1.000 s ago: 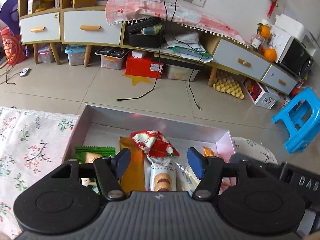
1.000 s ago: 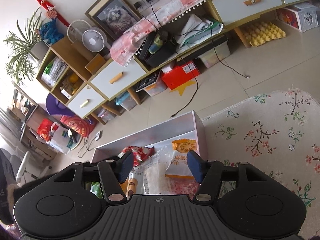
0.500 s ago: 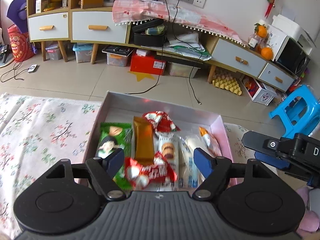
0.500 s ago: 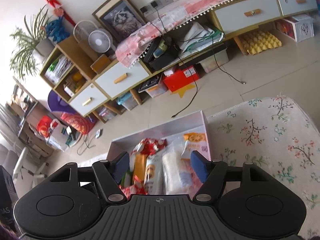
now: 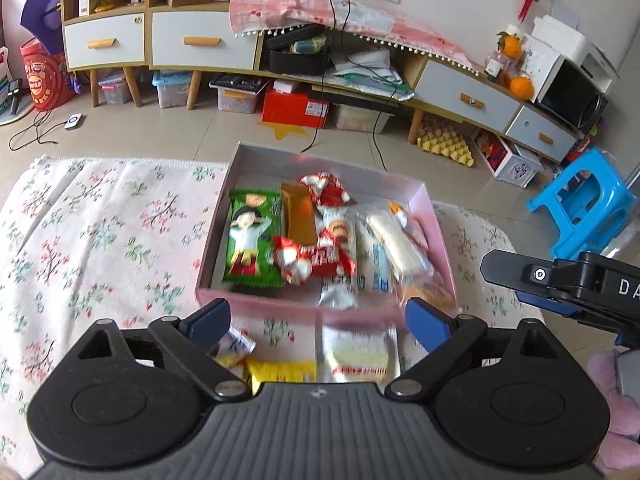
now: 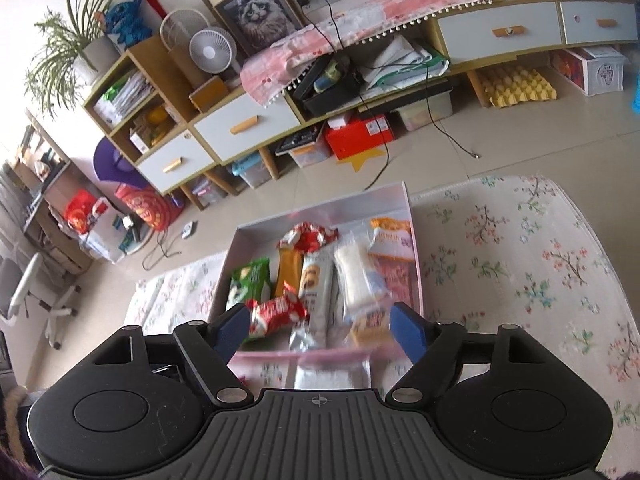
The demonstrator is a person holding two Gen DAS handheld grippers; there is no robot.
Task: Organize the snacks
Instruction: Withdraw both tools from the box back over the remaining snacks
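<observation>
A pink box (image 5: 320, 307) on the floral cloth holds several snacks: a green packet (image 5: 250, 242), an orange bar (image 5: 298, 216), a red packet (image 5: 316, 260) and white packets (image 5: 396, 244). My left gripper (image 5: 318, 320) is open and empty above the box's near wall. Loose snacks lie under it: a yellow packet (image 5: 280, 370) and a white-and-yellow packet (image 5: 356, 354). My right gripper (image 6: 320, 330) is open and empty over the same box (image 6: 414, 240); its body shows at the right of the left wrist view (image 5: 560, 280). A silver packet (image 6: 332, 374) lies just outside the box.
The floral cloth (image 5: 100, 232) covers the surface on both sides of the box. Beyond lie tiled floor, a long cabinet (image 5: 200, 44) with storage bins under it, a red box (image 5: 294, 108) and a blue stool (image 5: 584, 204).
Both grippers have pulled back and up from inside the box and opened wider. The whole box and the loose snacks in front of it have come into view.
</observation>
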